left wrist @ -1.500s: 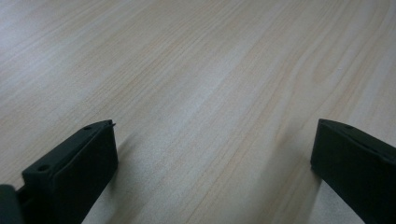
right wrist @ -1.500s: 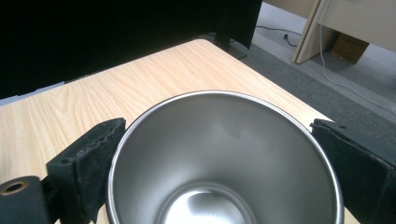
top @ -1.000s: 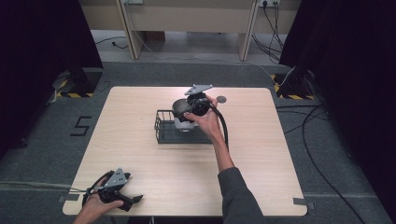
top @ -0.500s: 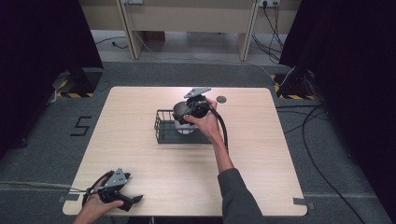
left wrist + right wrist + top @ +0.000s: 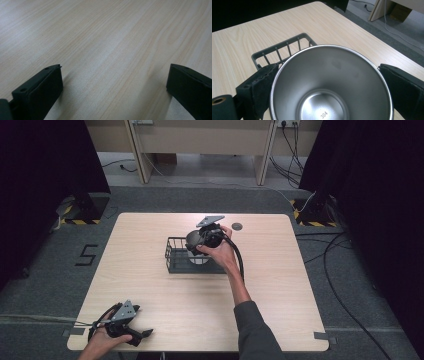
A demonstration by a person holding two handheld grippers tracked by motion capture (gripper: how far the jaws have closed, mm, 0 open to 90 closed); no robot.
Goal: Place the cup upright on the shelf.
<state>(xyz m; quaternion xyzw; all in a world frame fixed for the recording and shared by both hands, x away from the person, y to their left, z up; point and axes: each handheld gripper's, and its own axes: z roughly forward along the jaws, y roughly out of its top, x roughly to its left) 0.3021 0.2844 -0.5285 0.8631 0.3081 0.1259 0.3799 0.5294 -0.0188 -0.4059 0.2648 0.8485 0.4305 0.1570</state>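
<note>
We find the stainless steel cup (image 5: 332,85) upright between the jaws of the right gripper (image 5: 329,82), inside or just over the black wire basket (image 5: 176,255) at mid-table. Both jaws lie against the cup's rim; we cannot tell whether they press on it. We judge the step in hand to be placing the cup into the basket. The next move calls for spreading fully and a straight lift clear of the rim. The left gripper (image 5: 113,82) rests with jaws apart on the wooden table (image 5: 150,285), near its front corner.
</note>
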